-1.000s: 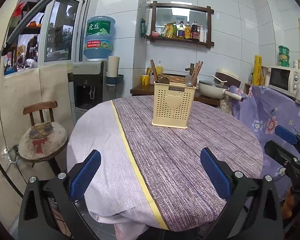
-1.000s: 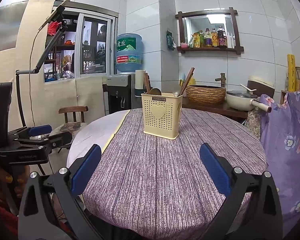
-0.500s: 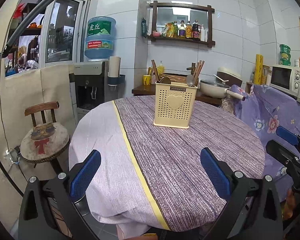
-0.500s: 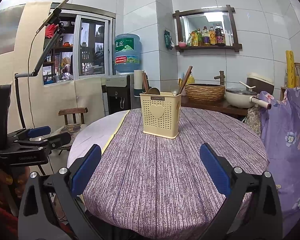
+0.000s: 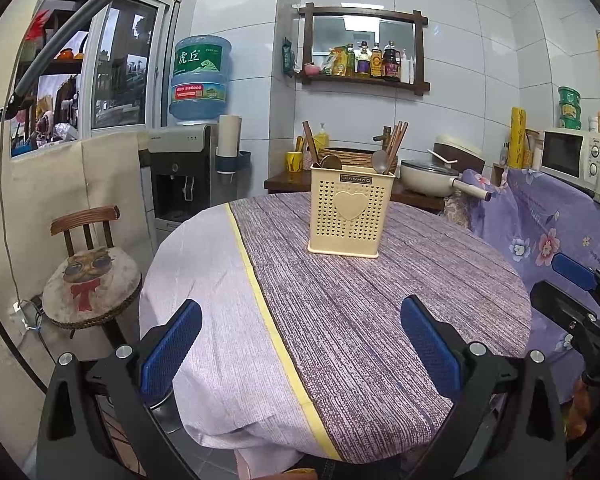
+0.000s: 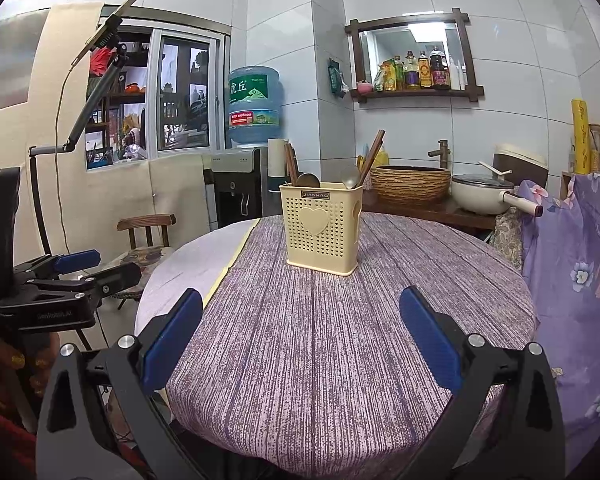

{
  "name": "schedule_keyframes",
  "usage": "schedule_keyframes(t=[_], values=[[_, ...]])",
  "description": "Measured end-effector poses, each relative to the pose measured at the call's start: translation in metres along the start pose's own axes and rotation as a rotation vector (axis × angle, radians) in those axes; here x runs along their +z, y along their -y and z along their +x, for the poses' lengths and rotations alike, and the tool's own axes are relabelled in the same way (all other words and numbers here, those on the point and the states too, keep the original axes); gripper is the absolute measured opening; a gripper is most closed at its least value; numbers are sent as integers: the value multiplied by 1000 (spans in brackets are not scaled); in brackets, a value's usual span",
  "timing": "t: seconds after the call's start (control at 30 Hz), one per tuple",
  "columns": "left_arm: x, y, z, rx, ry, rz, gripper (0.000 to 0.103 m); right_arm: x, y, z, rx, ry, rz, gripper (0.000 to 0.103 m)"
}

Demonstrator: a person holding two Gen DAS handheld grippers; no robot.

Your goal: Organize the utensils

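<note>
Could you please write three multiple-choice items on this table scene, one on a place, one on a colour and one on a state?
1. Where does the utensil holder stand?
A. on the purple tablecloth
B. on the chair
C. on the wall shelf

2. What colour is the holder?
A. blue
B. cream yellow
C. black

3. How is the left gripper?
A. shut on a spoon
B. shut on chopsticks
C. open and empty

Answers: 1 A, its base rests on the purple striped cloth. 2 B, its perforated walls are pale yellow. 3 C, its blue pads stand wide apart with only cloth between them.
</note>
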State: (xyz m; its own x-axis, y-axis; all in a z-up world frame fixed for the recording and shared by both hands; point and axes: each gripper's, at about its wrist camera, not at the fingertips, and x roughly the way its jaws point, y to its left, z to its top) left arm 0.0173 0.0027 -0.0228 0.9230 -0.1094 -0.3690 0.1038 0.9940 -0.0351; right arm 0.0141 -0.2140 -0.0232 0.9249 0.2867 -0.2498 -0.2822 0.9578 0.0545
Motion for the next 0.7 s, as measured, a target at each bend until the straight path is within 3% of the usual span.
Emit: schedule_keyframes(t=[0.7], values=[[-2, -1, 1, -2, 0, -4, 98, -1, 1, 1, 1, -8, 2, 97]])
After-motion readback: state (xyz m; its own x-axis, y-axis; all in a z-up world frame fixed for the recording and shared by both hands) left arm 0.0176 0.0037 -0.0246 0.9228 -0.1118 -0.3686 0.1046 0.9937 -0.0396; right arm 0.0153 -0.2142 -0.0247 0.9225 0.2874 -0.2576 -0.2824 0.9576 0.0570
